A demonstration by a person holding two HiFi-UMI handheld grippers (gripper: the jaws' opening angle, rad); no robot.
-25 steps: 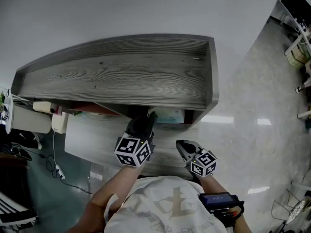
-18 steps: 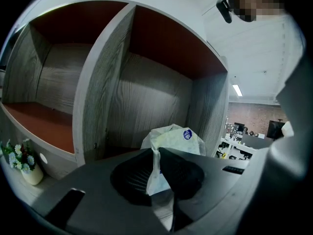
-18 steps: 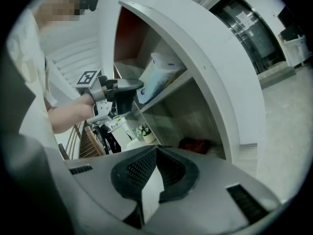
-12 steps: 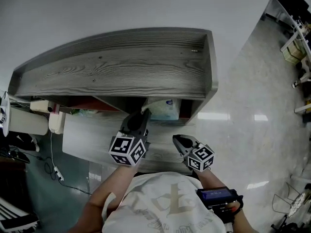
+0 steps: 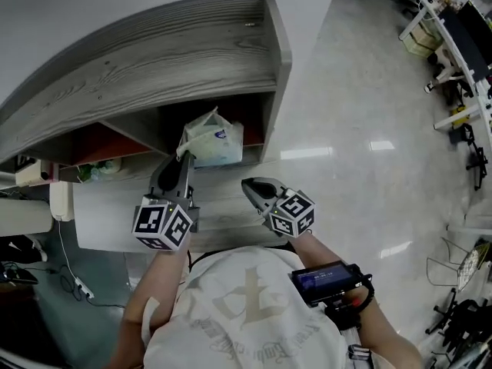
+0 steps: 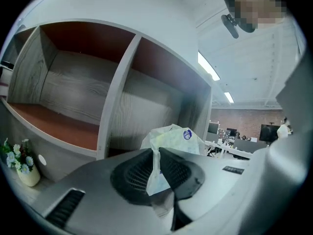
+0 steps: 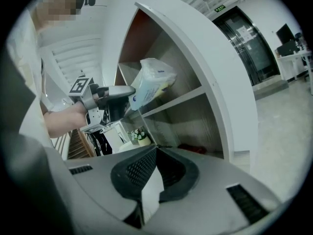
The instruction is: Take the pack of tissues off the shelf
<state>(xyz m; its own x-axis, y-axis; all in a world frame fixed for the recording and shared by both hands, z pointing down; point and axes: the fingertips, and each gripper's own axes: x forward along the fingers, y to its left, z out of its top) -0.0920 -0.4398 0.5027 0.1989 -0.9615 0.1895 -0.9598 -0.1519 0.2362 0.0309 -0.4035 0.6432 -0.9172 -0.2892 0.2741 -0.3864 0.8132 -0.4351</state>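
Note:
The pack of tissues [image 5: 211,139] is a pale plastic-wrapped bundle with a blue round label. It hangs in the air just in front of the grey wooden shelf [image 5: 154,60], at the mouth of its right compartment. My left gripper [image 5: 183,154] is shut on a fold of the wrapper at the pack's left edge. In the left gripper view the film is pinched between the pads [image 6: 137,173], with the pack [image 6: 173,136] beyond them. My right gripper [image 5: 247,183] sits lower right of the pack, apart from it, with its tips together. The right gripper view shows the pack [image 7: 151,80] held by the left gripper [image 7: 117,92].
Under the shelf lies a pale wood-grain ledge [image 5: 108,206]. A small pot of flowers [image 6: 22,165] stands at the left, and a red thing [image 7: 193,150] lies in a lower compartment. Shiny floor [image 5: 361,114] spreads to the right, with office desks [image 5: 453,29] farther off.
My left gripper has drawn back out of the compartment, bringing the pack of tissues out with it. The right gripper stays below, still shut.

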